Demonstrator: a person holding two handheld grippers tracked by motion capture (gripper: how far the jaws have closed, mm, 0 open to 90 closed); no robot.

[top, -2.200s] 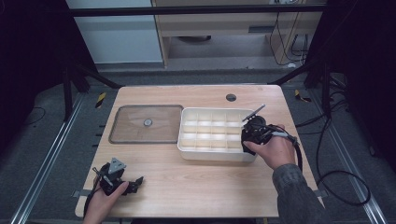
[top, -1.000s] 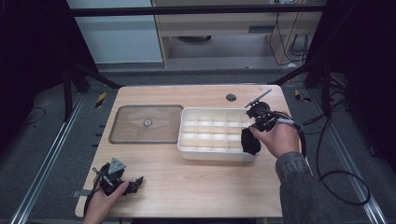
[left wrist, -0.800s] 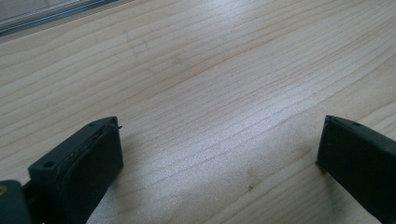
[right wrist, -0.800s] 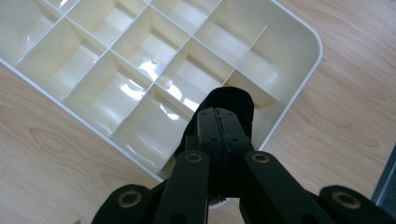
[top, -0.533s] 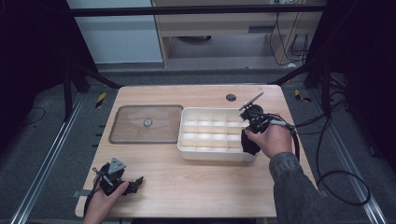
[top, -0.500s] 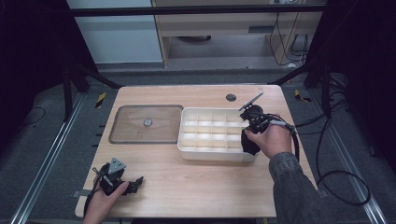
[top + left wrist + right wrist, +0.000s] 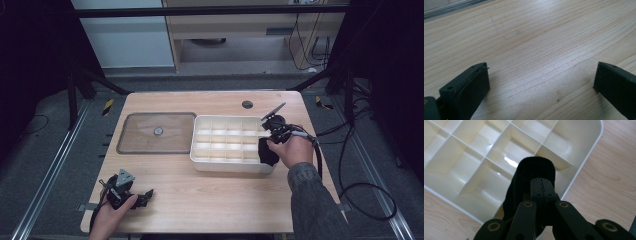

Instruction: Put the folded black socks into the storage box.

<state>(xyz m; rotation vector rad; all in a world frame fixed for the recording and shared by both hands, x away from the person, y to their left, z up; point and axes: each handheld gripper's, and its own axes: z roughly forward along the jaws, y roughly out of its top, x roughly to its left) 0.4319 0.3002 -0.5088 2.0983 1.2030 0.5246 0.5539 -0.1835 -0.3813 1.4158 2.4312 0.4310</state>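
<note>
While the right gripper (image 7: 541, 188) clamps a black cloth roll (image 7: 531, 180) over the cream divided tray (image 7: 220, 162) (compartments bare), left gripper (image 7: 541, 82) rests agape on desk (image 7: 210, 200).

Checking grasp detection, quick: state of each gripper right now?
Left gripper: open, nothing between the jaws, low over the table.
Right gripper: shut on the black cloth, over the divided tray.

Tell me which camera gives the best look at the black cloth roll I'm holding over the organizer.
The right gripper view: the black cloth roll sits close up, pinched in the shut right gripper above the cream divided tray. The high view shows it small and dark at the tray's near right corner, partly behind the hand. The left gripper view faces bare tabletop.
</note>
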